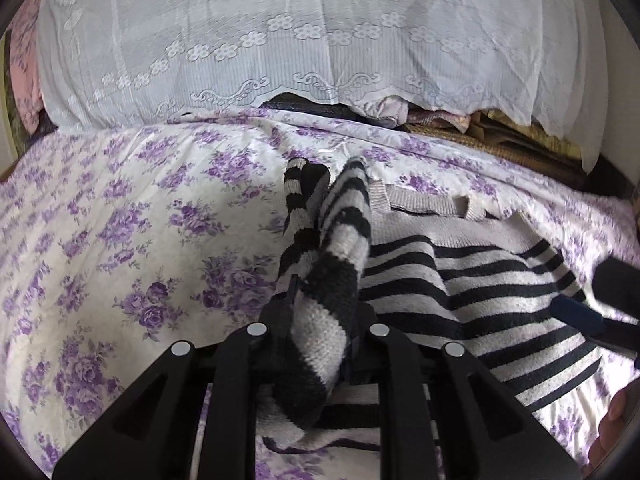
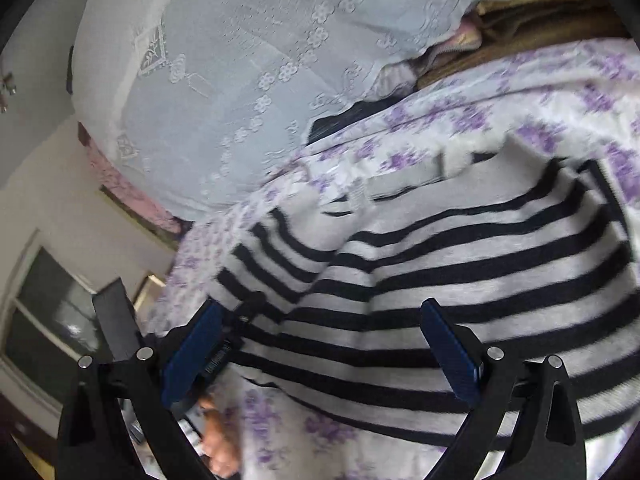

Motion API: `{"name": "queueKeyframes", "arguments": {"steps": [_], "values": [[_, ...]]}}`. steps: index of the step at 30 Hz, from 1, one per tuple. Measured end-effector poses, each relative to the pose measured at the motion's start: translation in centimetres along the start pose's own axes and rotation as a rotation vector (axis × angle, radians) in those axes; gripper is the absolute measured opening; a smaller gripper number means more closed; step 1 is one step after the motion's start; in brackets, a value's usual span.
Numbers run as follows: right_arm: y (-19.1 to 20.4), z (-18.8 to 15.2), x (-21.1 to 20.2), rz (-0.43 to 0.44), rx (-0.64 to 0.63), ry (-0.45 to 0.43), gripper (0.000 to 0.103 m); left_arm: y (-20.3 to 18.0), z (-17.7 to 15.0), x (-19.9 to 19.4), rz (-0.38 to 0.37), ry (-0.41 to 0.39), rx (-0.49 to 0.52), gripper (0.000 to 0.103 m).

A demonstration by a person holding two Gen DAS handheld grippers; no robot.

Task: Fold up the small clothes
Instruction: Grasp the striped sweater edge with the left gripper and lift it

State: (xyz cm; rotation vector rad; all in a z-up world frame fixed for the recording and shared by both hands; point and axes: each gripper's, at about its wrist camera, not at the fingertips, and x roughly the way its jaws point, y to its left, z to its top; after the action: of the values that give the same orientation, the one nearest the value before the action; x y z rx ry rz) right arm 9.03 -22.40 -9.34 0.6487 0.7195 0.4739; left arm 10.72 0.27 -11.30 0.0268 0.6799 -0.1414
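A grey sweater with black stripes (image 1: pixel 480 280) lies on the floral bedsheet (image 1: pixel 120 220), its neck towards the far side. In the left wrist view my left gripper (image 1: pixel 320 304) is shut on one striped sleeve (image 1: pixel 340 240), which stands up out of the jaws and hides the fingertips. My right gripper (image 1: pixel 592 300) shows at the right edge over the sweater's body. In the right wrist view that right gripper (image 2: pixel 320 348) is open, its blue pads (image 2: pixel 192 356) wide apart just above the sweater (image 2: pixel 440 280). The picture there is blurred.
A white lace cover (image 1: pixel 280 40) drapes a pile at the back of the bed, with folded fabrics (image 1: pixel 480 132) showing under its edge. Pink cloth (image 1: pixel 24 60) sits at the far left. A person's hand (image 2: pixel 218 440) and a window (image 2: pixel 52 312) appear left of the right gripper.
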Motion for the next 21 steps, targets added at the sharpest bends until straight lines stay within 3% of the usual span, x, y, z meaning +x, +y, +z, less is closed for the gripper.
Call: {"name": "queueKeyframes", "arguments": {"steps": [8, 11, 16, 21], "values": [[-1.6, 1.9, 4.3, 0.24, 0.166, 0.115, 0.1, -4.8, -0.2, -0.9, 0.073, -0.015, 0.137, 0.015], [-2.7, 2.0, 4.5, 0.307, 0.236, 0.13, 0.1, -6.5, -0.6, -1.5, 0.01, -0.004, 0.16, 0.015], [-4.4, 2.1, 4.8, 0.48, 0.365, 0.163, 0.1, -8.2, -1.7, -1.6, -0.017, 0.0, 0.193, 0.015], [-4.2, 2.3, 5.6, 0.48, 0.376, 0.19, 0.1, -6.3, -2.0, -2.4, -0.135, 0.006, 0.089, 0.015]]}}
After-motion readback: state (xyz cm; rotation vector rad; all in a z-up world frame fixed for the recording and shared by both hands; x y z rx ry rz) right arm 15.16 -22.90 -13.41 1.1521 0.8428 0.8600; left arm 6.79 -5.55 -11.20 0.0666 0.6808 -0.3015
